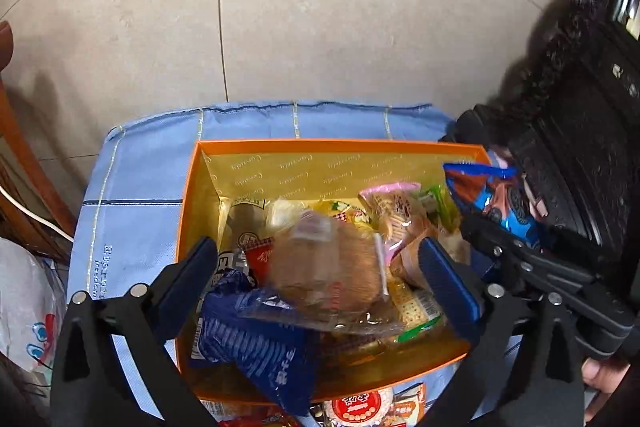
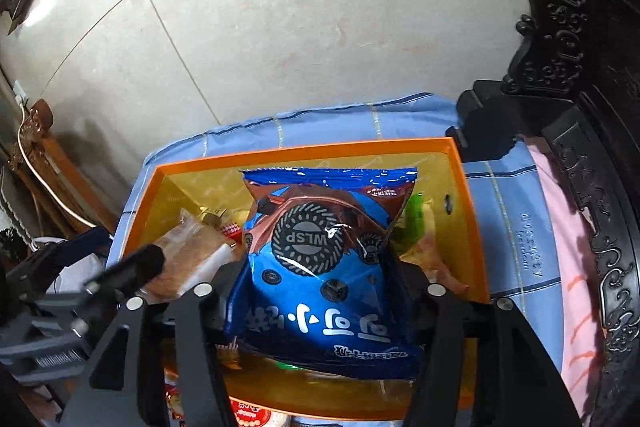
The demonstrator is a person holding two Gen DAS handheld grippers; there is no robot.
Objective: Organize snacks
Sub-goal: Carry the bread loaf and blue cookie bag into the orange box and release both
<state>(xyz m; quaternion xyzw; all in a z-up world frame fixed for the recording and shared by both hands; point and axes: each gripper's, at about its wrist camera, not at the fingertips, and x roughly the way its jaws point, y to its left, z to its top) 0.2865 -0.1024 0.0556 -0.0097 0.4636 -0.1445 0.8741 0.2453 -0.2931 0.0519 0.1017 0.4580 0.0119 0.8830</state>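
Large pale beige floor tiles (image 1: 320, 11) with thin grout lines fill the upper part of both views, glossy where light glares at the left of the right wrist view. Dark, ornately carved wooden furniture (image 2: 568, 27) rises at the right. Brown wooden furniture (image 2: 44, 155) stands at the left, with a white cable (image 2: 40, 179) trailing across it.

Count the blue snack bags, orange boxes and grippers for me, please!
Blue snack bags: 2, the shiny blue cookie bag and the dark blue striped packet
Orange cardboard box: 1
Black two-finger grippers: 2, the left gripper and the right gripper
Total: 5
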